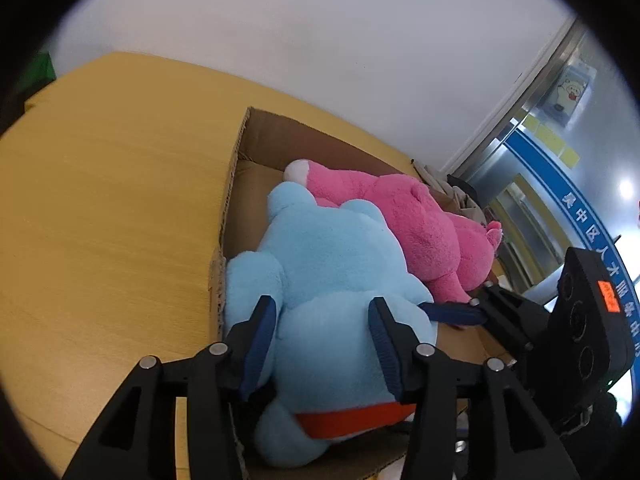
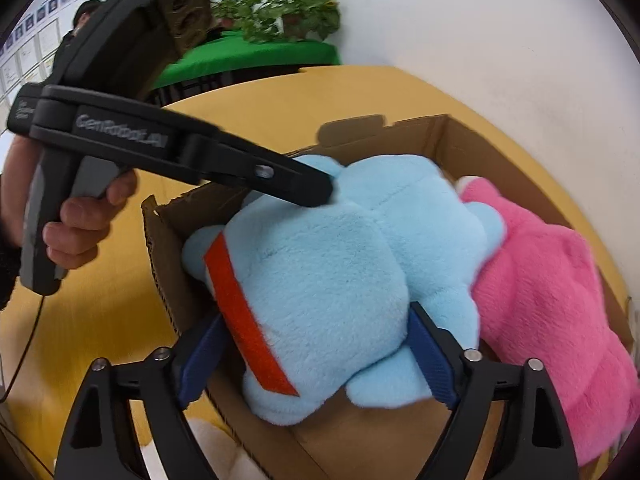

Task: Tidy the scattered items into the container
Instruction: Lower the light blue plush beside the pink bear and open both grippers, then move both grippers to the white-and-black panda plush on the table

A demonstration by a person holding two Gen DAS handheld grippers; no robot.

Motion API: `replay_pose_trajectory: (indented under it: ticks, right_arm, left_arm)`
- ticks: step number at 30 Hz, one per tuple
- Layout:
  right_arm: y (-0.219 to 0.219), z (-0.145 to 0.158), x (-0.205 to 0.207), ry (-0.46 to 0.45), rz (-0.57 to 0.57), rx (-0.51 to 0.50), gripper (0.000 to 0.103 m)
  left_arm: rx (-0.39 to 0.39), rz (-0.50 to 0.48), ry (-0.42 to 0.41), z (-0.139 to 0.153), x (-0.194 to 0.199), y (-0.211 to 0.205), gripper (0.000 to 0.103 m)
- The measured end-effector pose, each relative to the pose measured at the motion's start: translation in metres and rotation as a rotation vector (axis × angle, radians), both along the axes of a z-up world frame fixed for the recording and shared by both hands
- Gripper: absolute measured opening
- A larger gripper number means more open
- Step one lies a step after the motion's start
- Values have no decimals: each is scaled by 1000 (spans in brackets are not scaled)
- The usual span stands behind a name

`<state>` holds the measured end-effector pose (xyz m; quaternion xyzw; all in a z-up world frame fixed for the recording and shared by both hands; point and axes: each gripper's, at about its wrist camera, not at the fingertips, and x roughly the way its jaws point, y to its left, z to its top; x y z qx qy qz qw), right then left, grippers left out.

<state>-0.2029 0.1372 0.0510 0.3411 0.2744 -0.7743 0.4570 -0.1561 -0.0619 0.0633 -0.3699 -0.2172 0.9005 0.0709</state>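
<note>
A light blue plush toy (image 1: 320,264) with a red band lies in an open cardboard box (image 1: 236,168) on a yellow wooden table. A pink plush toy (image 1: 420,224) lies beside it in the box. My left gripper (image 1: 322,332) is closed around the blue plush from one side, its blue pads pressed into the fur. My right gripper (image 2: 316,356) grips the same blue plush (image 2: 340,264) from the other side. The left gripper (image 2: 320,192) shows in the right wrist view, held by a hand. The pink plush (image 2: 552,320) and box (image 2: 440,136) also show there.
The yellow table (image 1: 100,220) extends left of the box. A white wall is behind. A green-covered table with potted plants (image 2: 280,12) stands beyond the table. A glass door with blue lettering (image 1: 560,208) is at the right.
</note>
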Motion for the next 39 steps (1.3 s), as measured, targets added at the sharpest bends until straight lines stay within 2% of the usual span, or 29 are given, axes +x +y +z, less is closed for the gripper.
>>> replay_pose_trajectory:
  ticks: [2, 4, 5, 6, 10, 15, 17, 22, 27, 39]
  right_arm:
    - [29, 17, 6, 13, -77, -71, 98]
    - [64, 46, 9, 28, -177, -184, 103]
    - [82, 61, 14, 42, -224, -230, 103]
    - [102, 76, 24, 61, -270, -275, 103]
    - [153, 122, 59, 91, -398, -459, 103]
    - [198, 137, 118, 80, -483, -621, 103]
    - [212, 140, 136, 73, -505, -634, 103]
    - [229, 136, 168, 68, -569, -584, 103]
    - [228, 135, 192, 81, -561, -568, 103]
    - [219, 116, 205, 74, -616, -495, 103]
  left_arm:
    - [-117, 41, 41, 27, 24, 11, 50]
    - [-213, 62, 117, 59, 54, 28, 61]
    - [-239, 68, 164, 76, 74, 37, 72]
    - [-243, 77, 205, 91, 93, 46, 82]
    - [-198, 116, 289, 132, 151, 74, 82]
    - [-248, 166, 328, 154, 195, 113, 82]
    - [-256, 150, 325, 157, 204, 125, 82]
    - [-278, 107, 311, 159, 215, 154, 82]
    - [-317, 91, 307, 161, 228, 172, 82]
    - [-304, 84, 279, 159, 245, 180, 82]
